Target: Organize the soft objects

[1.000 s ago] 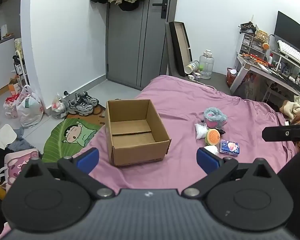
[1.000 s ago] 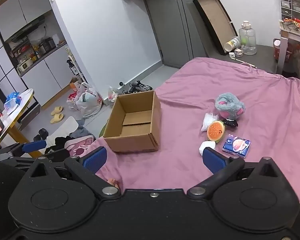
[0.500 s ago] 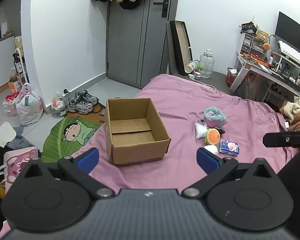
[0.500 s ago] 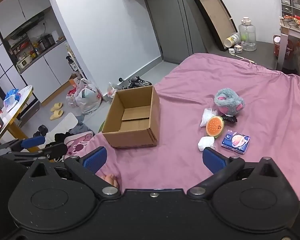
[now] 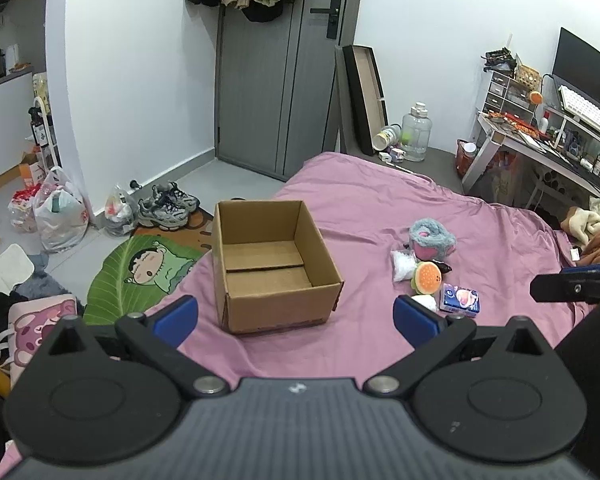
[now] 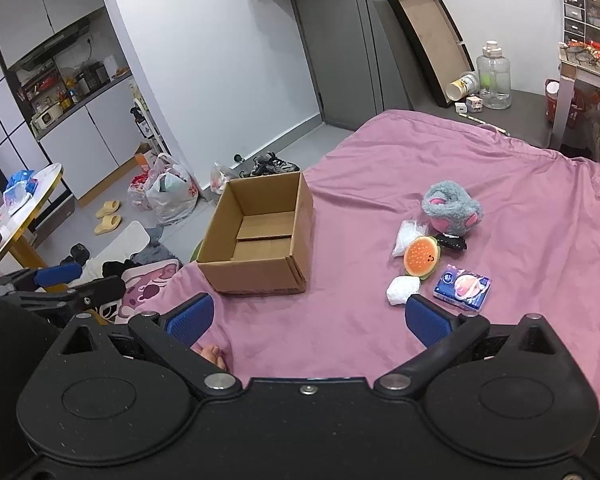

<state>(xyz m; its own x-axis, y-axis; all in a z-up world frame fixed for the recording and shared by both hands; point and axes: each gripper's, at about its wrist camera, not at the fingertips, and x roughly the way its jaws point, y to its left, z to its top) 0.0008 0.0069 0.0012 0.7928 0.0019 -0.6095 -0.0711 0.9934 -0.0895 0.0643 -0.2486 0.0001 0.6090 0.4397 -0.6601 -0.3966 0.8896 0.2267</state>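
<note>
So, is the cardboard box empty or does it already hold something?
Empty: inside the box only its bare cardboard bottom flaps show, in both views.

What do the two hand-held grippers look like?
Both look alike. The left hand-held gripper and right hand-held gripper have matte black bodies with round housings, silver pivot bolts and black linkage arms ending in blue padded fingertips. No cables or sleeves show.
</note>
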